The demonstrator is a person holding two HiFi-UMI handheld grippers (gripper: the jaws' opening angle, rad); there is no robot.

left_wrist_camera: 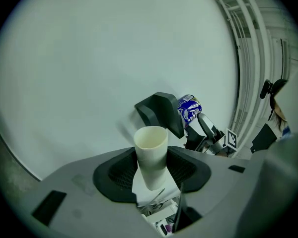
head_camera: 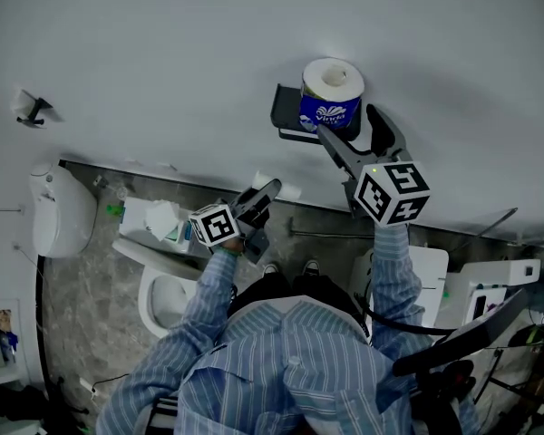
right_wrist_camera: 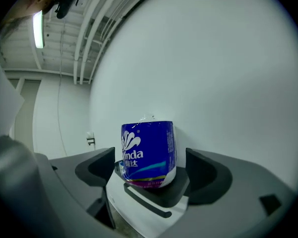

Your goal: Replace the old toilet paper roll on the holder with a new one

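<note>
A new toilet roll (head_camera: 331, 91) in blue wrapping (right_wrist_camera: 148, 152) stands upright on top of the dark wall holder (head_camera: 287, 109). My right gripper (head_camera: 349, 125) is open around it; the pads (right_wrist_camera: 97, 168) stand clear of the roll on both sides. My left gripper (head_camera: 257, 205) is lower and to the left, away from the wall. It is shut on an empty cardboard tube (left_wrist_camera: 151, 155), which stands upright between the pads. The left gripper view also shows the holder (left_wrist_camera: 159, 110), the blue roll (left_wrist_camera: 188, 108) and my right gripper beyond the tube.
Below lie a toilet bowl (head_camera: 163, 293), a white wall unit (head_camera: 59, 211) and a tissue pack (head_camera: 159, 220) on the stone floor. A small hook (head_camera: 32, 109) sits on the wall at left. White equipment (head_camera: 490, 284) stands at right.
</note>
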